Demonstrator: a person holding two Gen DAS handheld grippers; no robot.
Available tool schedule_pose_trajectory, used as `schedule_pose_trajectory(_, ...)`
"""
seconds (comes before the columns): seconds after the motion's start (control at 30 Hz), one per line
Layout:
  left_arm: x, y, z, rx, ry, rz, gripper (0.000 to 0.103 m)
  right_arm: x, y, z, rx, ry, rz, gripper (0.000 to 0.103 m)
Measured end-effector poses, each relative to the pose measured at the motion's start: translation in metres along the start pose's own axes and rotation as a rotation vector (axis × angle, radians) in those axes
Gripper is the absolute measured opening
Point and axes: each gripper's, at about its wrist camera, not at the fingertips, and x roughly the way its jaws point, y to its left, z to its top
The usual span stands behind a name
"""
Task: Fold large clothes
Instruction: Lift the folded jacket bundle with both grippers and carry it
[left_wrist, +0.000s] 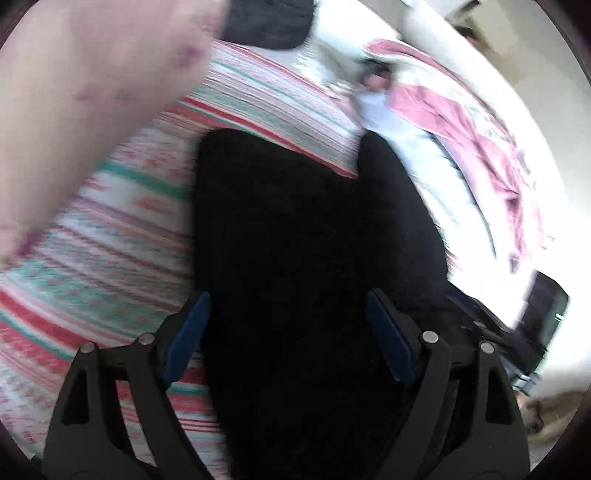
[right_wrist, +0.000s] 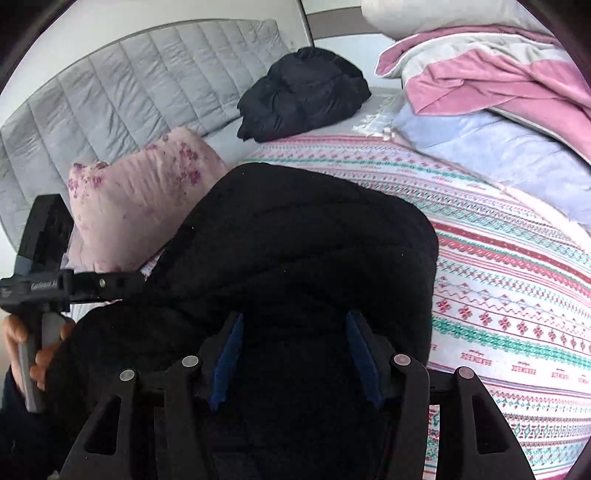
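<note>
A large black padded garment (right_wrist: 306, 251) lies on the patterned red, green and white bedspread (right_wrist: 517, 288). In the left wrist view, which is blurred, the same black garment (left_wrist: 295, 240) fills the middle. My left gripper (left_wrist: 288, 299) is open, its blue-padded fingers standing wide apart over the black fabric. My right gripper (right_wrist: 295, 321) is also open, its fingers spread above the near part of the garment. The left gripper's body (right_wrist: 40, 280) shows at the left of the right wrist view, held by a hand.
A second dark garment (right_wrist: 303, 92) lies bunched at the back of the bed. A pink floral pillow (right_wrist: 147, 192) sits at the left by the grey quilted headboard (right_wrist: 122, 77). Pink and white bedding (right_wrist: 498, 81) is piled at the right.
</note>
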Motion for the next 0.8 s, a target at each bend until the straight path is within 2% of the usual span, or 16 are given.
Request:
schedule_pose_trajectory(0.07, 0.003, 0.009, -0.003, -0.018, 0.005, 0.056, 0.085, -0.005, -0.001, 0.001, -0.003, -0.017, -0.004, 0.057)
schedule_pose_trajectory(0.13, 0.012, 0.011, -0.009, -0.02, 0.041, 0.019, 0.085, -0.01, -0.007, 0.003, 0.031, -0.036, 0.028, 0.058)
schedule_pose_trajectory(0.23, 0.019, 0.01, -0.02, -0.022, 0.057, -0.023, 0.086, -0.022, -0.021, 0.004, 0.097, -0.047, 0.107, 0.066)
schedule_pose_trajectory(0.4, 0.021, 0.006, -0.02, -0.016, 0.067, -0.037, 0.086, -0.034, -0.049, -0.001, 0.21, -0.054, 0.214, 0.084)
schedule_pose_trajectory(0.47, 0.021, 0.006, -0.019, -0.017, 0.067, -0.042, 0.086, -0.034, -0.068, -0.009, 0.29, -0.05, 0.264, 0.084)
schedule_pose_trajectory(0.57, 0.024, 0.01, -0.021, -0.031, 0.073, -0.063, 0.086, -0.026, -0.106, -0.023, 0.505, -0.039, 0.358, 0.084)
schedule_pose_trajectory(0.63, 0.028, 0.01, -0.022, -0.039, 0.079, -0.076, 0.086, -0.018, -0.123, -0.032, 0.595, -0.02, 0.403, 0.084)
schedule_pose_trajectory(0.8, 0.037, 0.01, -0.027, -0.051, 0.09, -0.111, 0.086, 0.003, -0.131, -0.049, 0.64, 0.065, 0.463, 0.085)
